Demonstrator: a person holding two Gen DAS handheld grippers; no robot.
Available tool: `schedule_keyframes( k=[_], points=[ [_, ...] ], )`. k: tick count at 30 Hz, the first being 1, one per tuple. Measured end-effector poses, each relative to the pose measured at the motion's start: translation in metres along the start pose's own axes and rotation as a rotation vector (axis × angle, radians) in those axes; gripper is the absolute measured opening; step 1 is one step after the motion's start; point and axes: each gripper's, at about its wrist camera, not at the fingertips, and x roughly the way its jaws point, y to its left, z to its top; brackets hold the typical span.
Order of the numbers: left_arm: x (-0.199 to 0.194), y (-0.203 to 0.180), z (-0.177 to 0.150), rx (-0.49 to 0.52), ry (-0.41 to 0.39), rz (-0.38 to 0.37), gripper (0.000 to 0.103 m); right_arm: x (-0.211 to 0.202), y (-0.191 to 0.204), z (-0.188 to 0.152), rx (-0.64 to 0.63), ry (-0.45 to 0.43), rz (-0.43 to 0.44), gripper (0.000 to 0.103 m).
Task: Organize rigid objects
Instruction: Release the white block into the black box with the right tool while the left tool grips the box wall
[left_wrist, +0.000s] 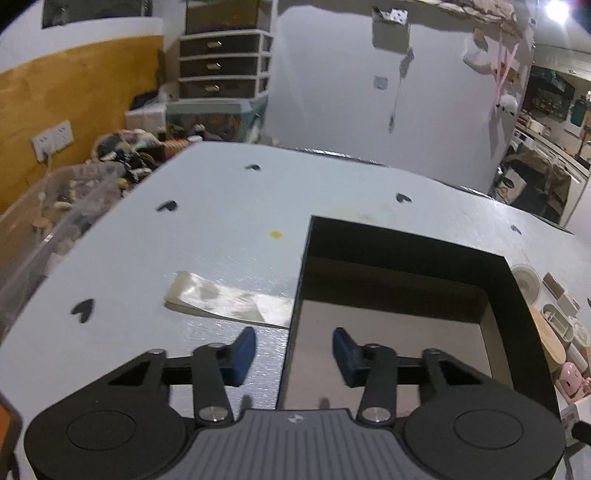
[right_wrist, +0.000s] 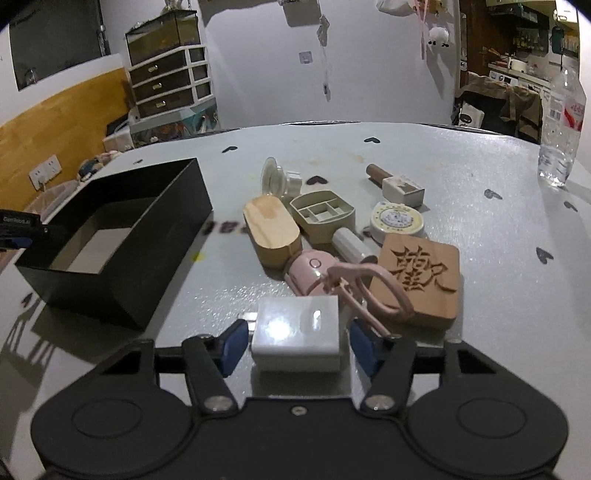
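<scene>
An open black box stands on the pale table; nothing shows inside it. My left gripper straddles the box's left wall with its blue pads clear of it on both sides, open. In the right wrist view, a white charger block lies between the pads of my right gripper. A narrow gap shows on each side, so it is open. Behind the block lie a pink eyelash curler, a carved wooden coaster, a pink device and a wooden oval lid. The black box stands to the left.
A beige compartment tray, a round tin and a white tube crowd the pile. A water bottle stands far right. A shiny flat strip lies beside the box. A clear bin sits off the table's left edge.
</scene>
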Motion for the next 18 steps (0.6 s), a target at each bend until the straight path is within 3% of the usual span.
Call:
schedule_keyframes(
  k=[3, 8, 13, 18],
  points=[
    [0.01, -0.001, 0.001, 0.005, 0.023, -0.015, 0.018, 0.004, 0.001, 0.002, -0.012, 0.015, -0.008, 0.06],
    [0.017, 0.003, -0.001, 0.013, 0.033, -0.006, 0.003, 0.006, 0.003, 0.002, -0.022, 0.03, 0.002, 0.052],
    [0.012, 0.001, -0.007, 0.056, 0.019, -0.027, 0.002, 0.0, 0.001, 0.003, -0.006, 0.037, 0.023, 0.052],
    [0.004, -0.008, -0.016, 0.102, 0.006, -0.04, 0.003, -0.02, 0.007, 0.019, -0.014, -0.02, 0.076, 0.052]
  ],
)
